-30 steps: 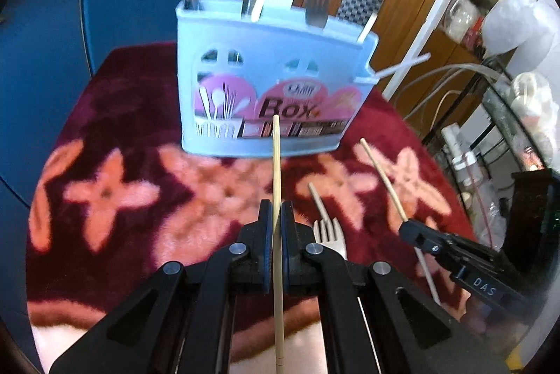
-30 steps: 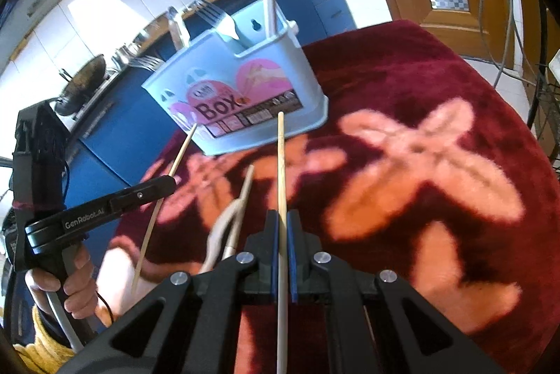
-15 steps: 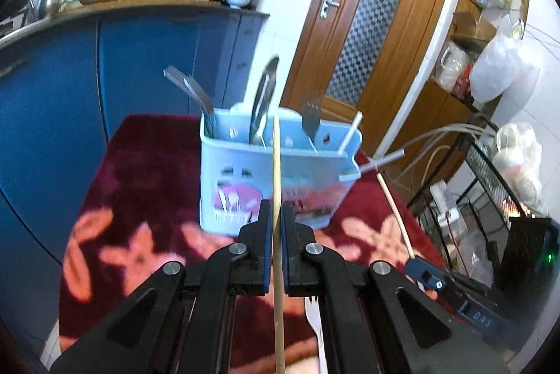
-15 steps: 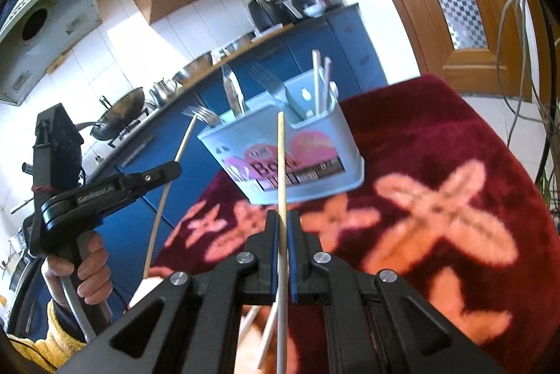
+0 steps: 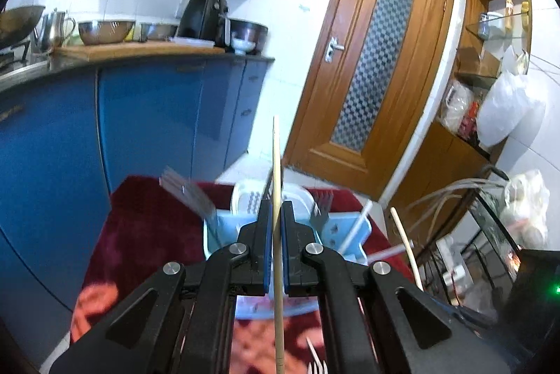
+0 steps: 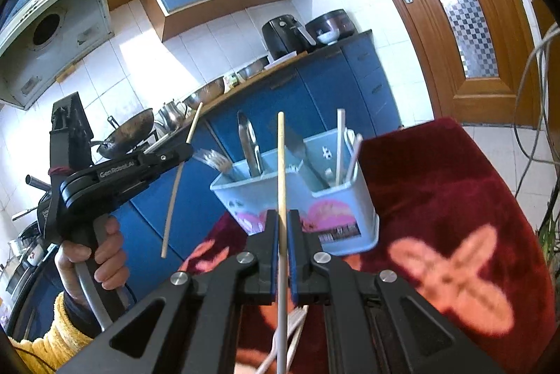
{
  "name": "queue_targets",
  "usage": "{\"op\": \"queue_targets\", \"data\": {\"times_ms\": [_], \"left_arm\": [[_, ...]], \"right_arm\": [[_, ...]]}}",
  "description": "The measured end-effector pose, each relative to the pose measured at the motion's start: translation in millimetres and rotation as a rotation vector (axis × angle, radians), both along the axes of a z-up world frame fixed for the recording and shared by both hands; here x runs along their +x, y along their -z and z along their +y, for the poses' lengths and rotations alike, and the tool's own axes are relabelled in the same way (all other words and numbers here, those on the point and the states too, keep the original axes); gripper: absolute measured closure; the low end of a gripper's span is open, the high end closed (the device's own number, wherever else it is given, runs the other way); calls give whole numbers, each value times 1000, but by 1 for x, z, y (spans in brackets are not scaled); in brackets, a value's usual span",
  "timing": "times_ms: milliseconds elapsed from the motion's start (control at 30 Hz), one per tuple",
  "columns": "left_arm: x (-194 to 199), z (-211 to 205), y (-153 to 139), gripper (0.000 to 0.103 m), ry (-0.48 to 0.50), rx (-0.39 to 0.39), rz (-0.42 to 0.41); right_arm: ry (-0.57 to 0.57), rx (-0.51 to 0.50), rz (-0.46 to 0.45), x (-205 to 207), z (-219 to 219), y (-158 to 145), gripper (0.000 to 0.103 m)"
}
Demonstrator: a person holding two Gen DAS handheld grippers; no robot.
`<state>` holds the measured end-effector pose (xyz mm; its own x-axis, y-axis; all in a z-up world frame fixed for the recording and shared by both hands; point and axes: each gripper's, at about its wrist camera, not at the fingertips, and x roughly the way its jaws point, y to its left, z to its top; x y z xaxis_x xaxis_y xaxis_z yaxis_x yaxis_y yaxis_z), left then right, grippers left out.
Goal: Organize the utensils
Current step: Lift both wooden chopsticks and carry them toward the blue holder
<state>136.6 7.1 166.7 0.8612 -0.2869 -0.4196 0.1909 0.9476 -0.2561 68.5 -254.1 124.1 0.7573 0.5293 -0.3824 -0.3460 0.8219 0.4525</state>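
A light blue utensil box (image 6: 315,199) stands on the red flowered cloth (image 6: 455,199) and holds forks, a spoon and pale sticks. It also shows in the left wrist view (image 5: 224,234), partly behind my fingers. My left gripper (image 5: 276,216) is shut on a wooden chopstick (image 5: 277,171) and holds it upright above the box. From the right wrist view the left gripper (image 6: 175,151) hangs in the air left of the box. My right gripper (image 6: 282,227) is shut on a second wooden chopstick (image 6: 281,164), raised in front of the box.
A fork (image 5: 316,363) lies on the cloth below my left gripper. White utensils (image 6: 294,332) lie under my right gripper. Blue kitchen cabinets (image 5: 157,115) and a wooden door (image 5: 367,87) stand behind. A wire rack with bags (image 5: 507,216) is at the right.
Both grippers rose from near the cloth, each carrying its chopstick. The box now sits lower in both views, and the left gripper is above it.
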Motion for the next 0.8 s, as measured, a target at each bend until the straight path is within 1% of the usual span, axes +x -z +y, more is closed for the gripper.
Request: {"op": "queue_targets", "data": {"times_ms": [267, 433, 500, 633, 800], "left_arm": [[32, 3, -12, 101, -59, -4, -100], [49, 0, -11, 101, -110, 33, -183], [57, 0, -7, 101, -125, 31, -208], [77, 2, 3, 101, -146, 12, -216], [94, 6, 23, 101, -165, -7, -201]], "right_arm": [[-5, 22, -33, 26, 4, -11, 97], [-2, 41, -46, 43, 5, -13, 97], [4, 44, -53, 51, 5, -13, 97], [6, 56, -53, 66, 4, -11, 97], [3, 66, -63, 84, 7, -10, 97]]}}
